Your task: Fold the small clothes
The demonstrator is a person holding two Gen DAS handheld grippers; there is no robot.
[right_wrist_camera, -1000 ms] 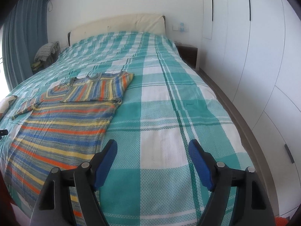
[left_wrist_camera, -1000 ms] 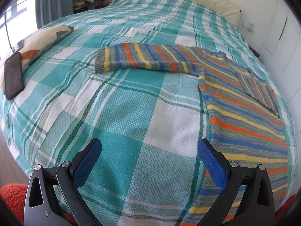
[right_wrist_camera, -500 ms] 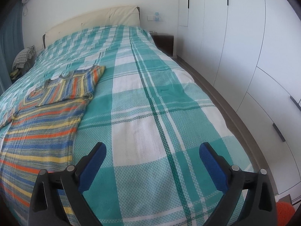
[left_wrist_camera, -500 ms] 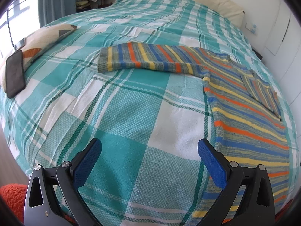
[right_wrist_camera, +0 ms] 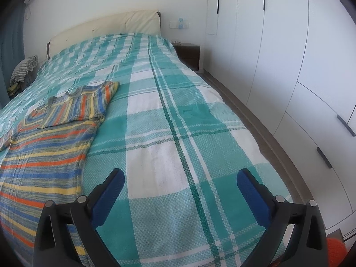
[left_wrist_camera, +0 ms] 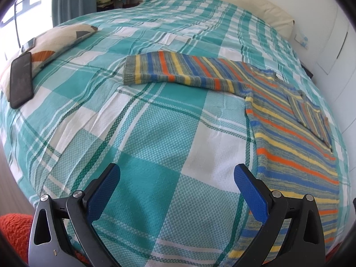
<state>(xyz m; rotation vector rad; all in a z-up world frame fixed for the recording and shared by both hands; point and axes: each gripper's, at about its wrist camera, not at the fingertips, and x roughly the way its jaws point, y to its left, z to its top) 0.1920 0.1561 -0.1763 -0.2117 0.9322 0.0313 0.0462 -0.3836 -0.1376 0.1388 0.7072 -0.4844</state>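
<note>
Striped knit sweater lies flat on plaid bedspread; one sleeve already folded over chest, other sleeve stretched sideways. Left gripper and right gripper both gape wide, hold nothing. Likely soft, light, stretchy, grippy knit; pinch outstretched sleeve at cuff.

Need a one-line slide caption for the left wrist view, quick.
Open left gripper above the plaid bedspread; striped sweater lies flat, one sleeve spread out.
</note>
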